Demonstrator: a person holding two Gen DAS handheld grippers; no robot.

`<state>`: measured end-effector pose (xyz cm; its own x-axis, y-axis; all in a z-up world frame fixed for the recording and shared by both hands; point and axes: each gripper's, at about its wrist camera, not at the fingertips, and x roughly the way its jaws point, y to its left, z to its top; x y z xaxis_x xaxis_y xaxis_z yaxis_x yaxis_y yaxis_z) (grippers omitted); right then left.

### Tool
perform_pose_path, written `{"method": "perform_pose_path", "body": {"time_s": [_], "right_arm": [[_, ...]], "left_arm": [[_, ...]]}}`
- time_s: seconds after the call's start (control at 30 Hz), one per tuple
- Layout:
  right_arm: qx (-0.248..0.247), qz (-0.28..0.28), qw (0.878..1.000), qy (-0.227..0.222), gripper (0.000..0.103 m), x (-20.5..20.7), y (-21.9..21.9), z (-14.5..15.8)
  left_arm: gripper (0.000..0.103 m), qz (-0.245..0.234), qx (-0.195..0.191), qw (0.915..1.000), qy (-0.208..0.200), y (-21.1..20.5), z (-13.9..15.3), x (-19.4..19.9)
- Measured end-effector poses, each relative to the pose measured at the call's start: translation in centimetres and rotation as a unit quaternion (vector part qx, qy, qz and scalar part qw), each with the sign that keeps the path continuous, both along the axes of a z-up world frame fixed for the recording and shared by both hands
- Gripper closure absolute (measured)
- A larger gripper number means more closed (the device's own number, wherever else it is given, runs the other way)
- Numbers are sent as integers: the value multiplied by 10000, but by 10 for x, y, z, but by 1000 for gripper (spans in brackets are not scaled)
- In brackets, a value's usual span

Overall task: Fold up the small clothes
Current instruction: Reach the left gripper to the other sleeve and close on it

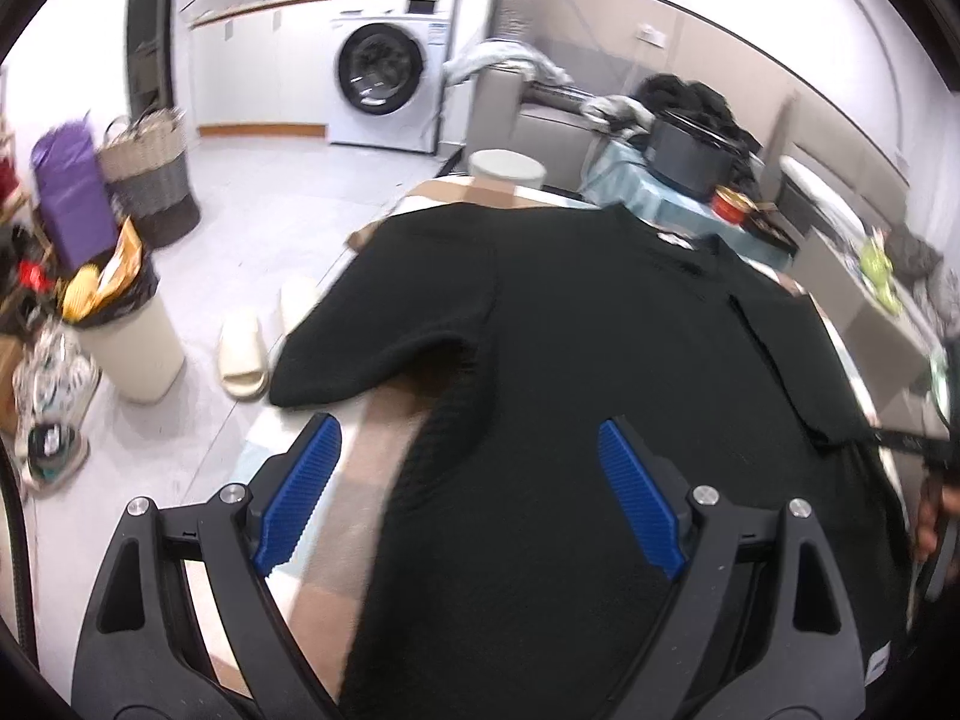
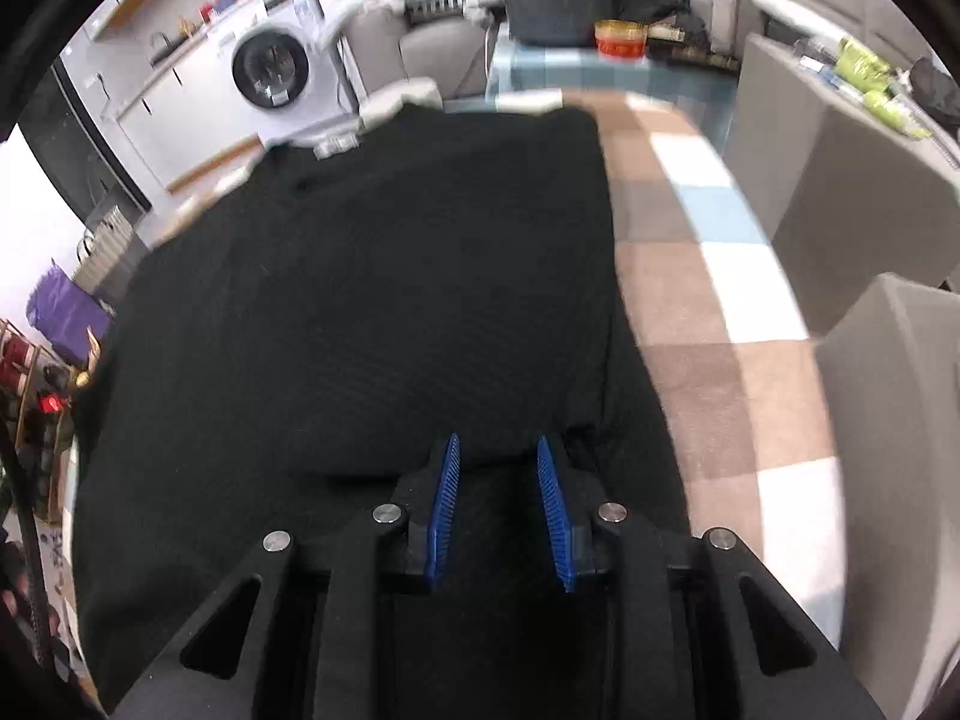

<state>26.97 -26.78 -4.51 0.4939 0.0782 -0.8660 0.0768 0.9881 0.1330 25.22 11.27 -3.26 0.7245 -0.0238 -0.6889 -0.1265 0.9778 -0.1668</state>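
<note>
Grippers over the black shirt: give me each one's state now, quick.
Left gripper: jaws wide open, holding nothing, above the black shirt.
Right gripper: jaws partly open with a visible gap, gripping nothing, over the shirt's folded edge.

The shirt (image 1: 588, 324) is lying flat over most of the checked cloth (image 2: 708, 276), leaving a bare strip at three o'clock in the right view for a gripper to pass. At twelve o'clock a black pot (image 1: 690, 150) and red tin (image 2: 621, 39) are blocking the far edge. Grey blocks (image 2: 840, 180) are crowding two o'clock.
</note>
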Motion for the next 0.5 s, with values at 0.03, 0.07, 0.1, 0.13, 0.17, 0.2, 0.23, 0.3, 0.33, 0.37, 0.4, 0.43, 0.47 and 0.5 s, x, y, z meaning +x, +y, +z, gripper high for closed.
{"method": "perform_pose_path", "body": {"time_s": [0.03,0.07,0.1,0.13,0.17,0.2,0.23,0.3,0.33,0.37,0.4,0.43,0.47,0.5], "right_arm": [[75,-14,9999,-118,75,-6,1,7],[186,-12,9995,-256,75,-14,2,15],[315,-2,9986,-415,74,-22,5,23],[420,15,9978,-517,73,-29,7,28],[524,14,9968,-599,73,-36,10,35],[639,1,9955,-698,73,-42,13,40],[754,0,9942,-773,72,-48,16,43],[878,43,9924,-857,72,-54,22,45],[923,58,9917,-895,71,-58,24,46],[958,48,9913,-901,70,-62,26,46],[985,36,9911,-890,70,-62,28,45],[1020,18,9910,-865,70,-63,29,43],[1031,20,9911,-840,70,-65,30,43],[1022,27,9914,-817,70,-63,29,39]], "left_arm": [[17,126,-84,9999,15,9,0,0],[17,279,-203,9994,59,21,-2,1],[17,371,-323,9987,94,30,-3,2],[17,460,-548,9974,123,41,-5,3],[17,527,-757,9957,134,51,-7,5],[17,575,-959,9936,162,61,-9,7],[17,616,-1256,9899,232,71,-13,11],[17,674,-1667,9832,316,87,-21,16],[17,699,-1872,9791,370,93,-26,19],[17,768,-2117,9732,458,100,-33,23],[17,800,-2298,9687,494,106,-38,26],[19,843,-2430,9649,533,111,-45,29],[21,893,-2489,9627,566,111,-49,36],[22,938,-2514,9615,594,113,-54,40]]}}
